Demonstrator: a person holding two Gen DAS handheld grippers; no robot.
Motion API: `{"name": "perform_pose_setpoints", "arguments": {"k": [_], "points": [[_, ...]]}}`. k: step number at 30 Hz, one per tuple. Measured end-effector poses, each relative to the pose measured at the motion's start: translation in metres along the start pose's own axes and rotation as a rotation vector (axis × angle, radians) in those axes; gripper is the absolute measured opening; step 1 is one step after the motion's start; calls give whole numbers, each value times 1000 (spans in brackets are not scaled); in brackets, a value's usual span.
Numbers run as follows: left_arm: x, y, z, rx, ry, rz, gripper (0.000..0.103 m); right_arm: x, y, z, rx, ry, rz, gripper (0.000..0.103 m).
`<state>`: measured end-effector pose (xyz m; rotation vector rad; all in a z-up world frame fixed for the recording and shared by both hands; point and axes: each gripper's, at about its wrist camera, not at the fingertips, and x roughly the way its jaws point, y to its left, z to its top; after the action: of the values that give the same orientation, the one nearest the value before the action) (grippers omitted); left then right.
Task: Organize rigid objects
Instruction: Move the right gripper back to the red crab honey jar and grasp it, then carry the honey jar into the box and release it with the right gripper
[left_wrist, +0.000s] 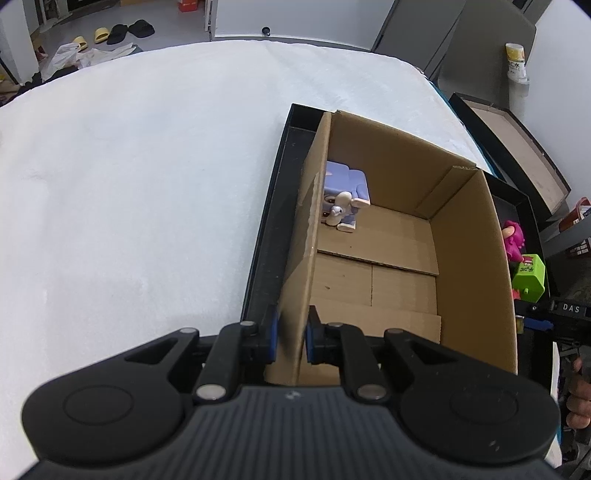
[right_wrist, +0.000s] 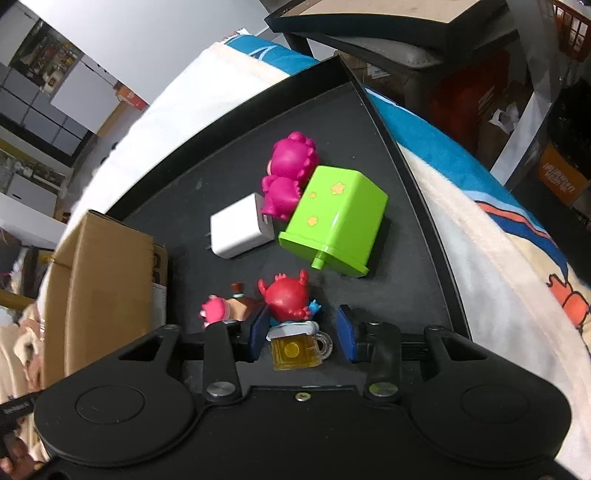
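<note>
Left tool (left_wrist: 291, 338) is clamped on the near wall of the cardboard box (left_wrist: 469, 236), one blue pad on each side. Inside the box, at the far corner, lies a purple-and-white toy figure (left_wrist: 345, 197). Right tool (right_wrist: 303, 334) stands narrow around a red crab figure with a beer mug (right_wrist: 291, 317) – the left pad touches it, the right pad is apart. Beyond it on the black tray (right_wrist: 413, 177) lie a white charger (right_wrist: 240, 227), a magenta figure (right_wrist: 290, 171) and a green box (right_wrist: 340, 221) – all close together.
</note>
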<state>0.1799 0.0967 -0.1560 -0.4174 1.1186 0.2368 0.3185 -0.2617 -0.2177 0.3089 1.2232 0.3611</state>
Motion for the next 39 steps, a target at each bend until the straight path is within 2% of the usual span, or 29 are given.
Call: {"name": "perform_pose_setpoints", "arguments": {"k": [8, 15, 29, 39], "points": [[8, -5, -2, 53, -1, 20, 13, 1, 5, -5, -57, -12, -26, 39], [6, -6, -7, 95, -15, 5, 12, -4, 11, -14, -82, 0, -67, 38], [3, 3, -13, 112, -23, -52, 13, -26, 15, -27, -78, -1, -135, 38], [6, 5, -9, 108, -19, -59, 14, -39, 27, -27, -86, -17, -166, 38]]}}
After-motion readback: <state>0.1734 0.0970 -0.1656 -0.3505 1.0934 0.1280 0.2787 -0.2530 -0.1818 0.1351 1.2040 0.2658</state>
